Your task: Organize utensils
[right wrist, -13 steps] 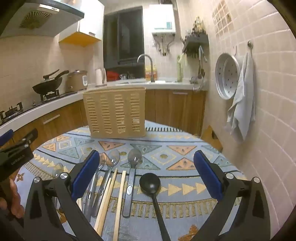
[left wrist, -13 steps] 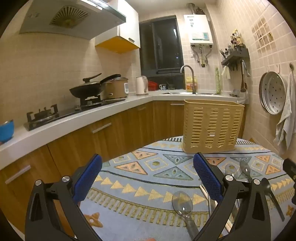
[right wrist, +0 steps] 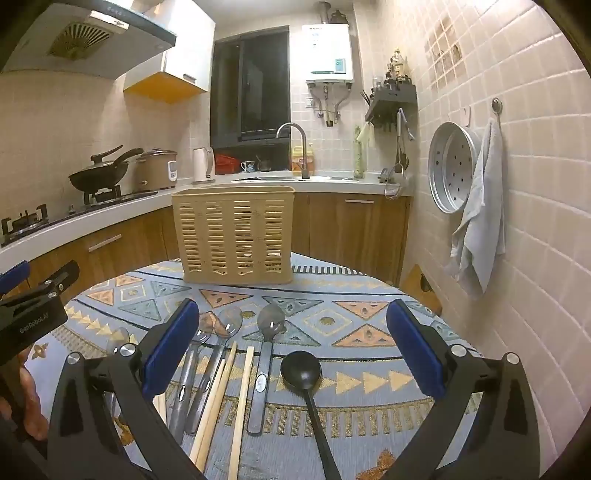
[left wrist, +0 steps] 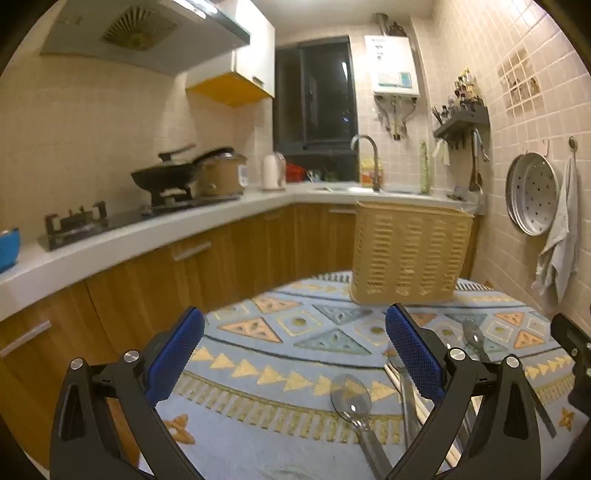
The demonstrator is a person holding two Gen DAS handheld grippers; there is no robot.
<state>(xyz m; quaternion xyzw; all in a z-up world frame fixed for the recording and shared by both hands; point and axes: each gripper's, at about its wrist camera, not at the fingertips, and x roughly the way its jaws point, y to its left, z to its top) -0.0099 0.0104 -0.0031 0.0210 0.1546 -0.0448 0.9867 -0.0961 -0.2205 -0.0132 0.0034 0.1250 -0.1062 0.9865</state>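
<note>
- Utensils laid side by side on the patterned surface (right wrist: 354, 295): black ladle (right wrist: 301, 373), metal spoon (right wrist: 270, 321), wooden chopsticks (right wrist: 245, 387), clear spoons (right wrist: 229, 323).
- Slotted beige holder (right wrist: 233, 232) stood upright at the far edge, well apart from them.
- Right gripper (right wrist: 291, 343) held above the row, jaws wide, nothing held.
- Left gripper (left wrist: 295, 350) seen with jaws wide, nothing held; one clear spoon (left wrist: 351, 397) lies between them on the cloth.

Home kitchen: gas stove (left wrist: 75, 221), sink faucet (right wrist: 295, 142), range hood (left wrist: 136, 31).

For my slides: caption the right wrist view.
Open right gripper above black ladle, spoons and chopsticks; beige utensil basket behind.
</note>
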